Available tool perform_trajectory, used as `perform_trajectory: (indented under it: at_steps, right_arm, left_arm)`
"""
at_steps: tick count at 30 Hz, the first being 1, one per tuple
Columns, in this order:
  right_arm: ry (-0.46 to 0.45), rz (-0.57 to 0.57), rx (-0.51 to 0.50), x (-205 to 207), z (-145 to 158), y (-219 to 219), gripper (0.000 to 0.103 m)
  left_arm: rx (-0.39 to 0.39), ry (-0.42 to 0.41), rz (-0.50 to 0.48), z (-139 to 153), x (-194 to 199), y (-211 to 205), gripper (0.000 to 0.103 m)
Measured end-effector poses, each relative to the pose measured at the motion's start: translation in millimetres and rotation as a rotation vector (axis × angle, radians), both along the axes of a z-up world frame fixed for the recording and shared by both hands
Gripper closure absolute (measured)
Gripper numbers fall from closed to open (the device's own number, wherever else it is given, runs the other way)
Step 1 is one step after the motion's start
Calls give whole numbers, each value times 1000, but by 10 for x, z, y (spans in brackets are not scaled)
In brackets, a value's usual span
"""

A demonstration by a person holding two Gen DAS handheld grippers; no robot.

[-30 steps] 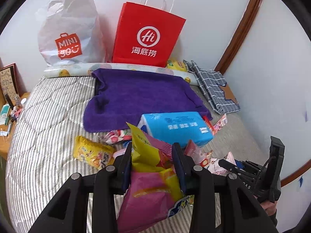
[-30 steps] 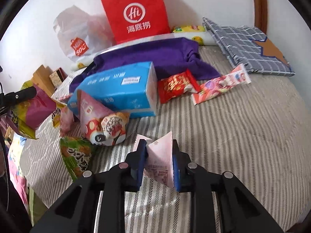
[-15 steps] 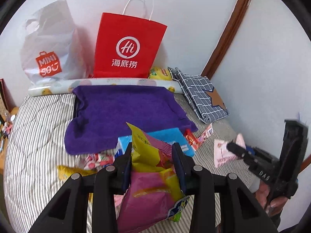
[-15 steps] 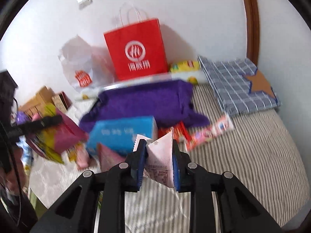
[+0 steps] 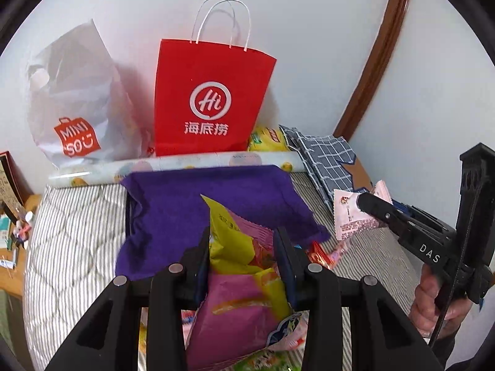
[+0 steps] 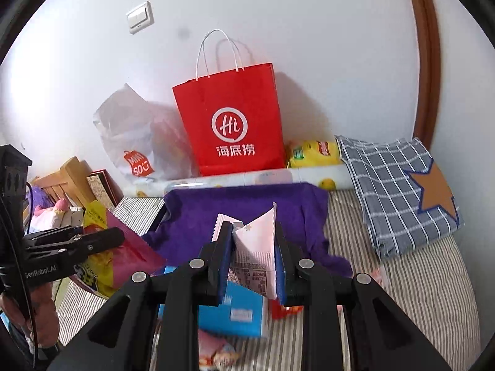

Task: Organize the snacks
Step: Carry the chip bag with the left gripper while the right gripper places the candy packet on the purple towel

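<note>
At far left a white Miniso bag leaned on the wall, its base meeting the patterned roll that ran along the head of the striped bed. We held both tools raised above the mattress, side by side with a clear gap between them. Our left gripper was clamped on a yellow-and-magenta snack bag, fingers pinching both sides, the bag's top corner poking up over the purple towel. The red paper bag stood upright against the wall behind the roll, its mouth edge and white handles unobstructed and bare wall above it. Below us a blue tissue pack and a red packet lay at the towel's near edge. Our right gripper was closed on a pale pink snack packet, its serrated rim standing above the fingertips. A yellow packet was wedged between the red bag and the folded checked cloth, which lay in the right-hand corner. Bare striped mattress stretched along the bed's right side.
</note>
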State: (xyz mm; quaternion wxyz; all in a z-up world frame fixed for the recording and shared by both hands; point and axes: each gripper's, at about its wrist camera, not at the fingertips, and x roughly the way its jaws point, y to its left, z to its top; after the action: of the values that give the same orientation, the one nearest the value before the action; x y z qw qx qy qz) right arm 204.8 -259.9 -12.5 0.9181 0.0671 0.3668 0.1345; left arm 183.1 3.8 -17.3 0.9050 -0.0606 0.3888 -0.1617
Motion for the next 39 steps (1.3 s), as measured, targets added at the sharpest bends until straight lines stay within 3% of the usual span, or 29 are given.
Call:
perform_trajectory:
  at_steps: [14,19,30,39]
  right_arm:
    - [36,51,29,1006,-121,241,79]
    - [12,54,-15,1346,-201,319,79]
    - [151,90,-97,1892,-936,386,79]
    - [243,116,-114,2047,-1352,440,78]
  left_arm:
    - [56,16,32,-91,889,72,67]
    - [76,21,42,-175,1235,102,67]
    - [56,128,73,-807,1840,293,67]
    - [85,184,73,-1110,1987,330,67]
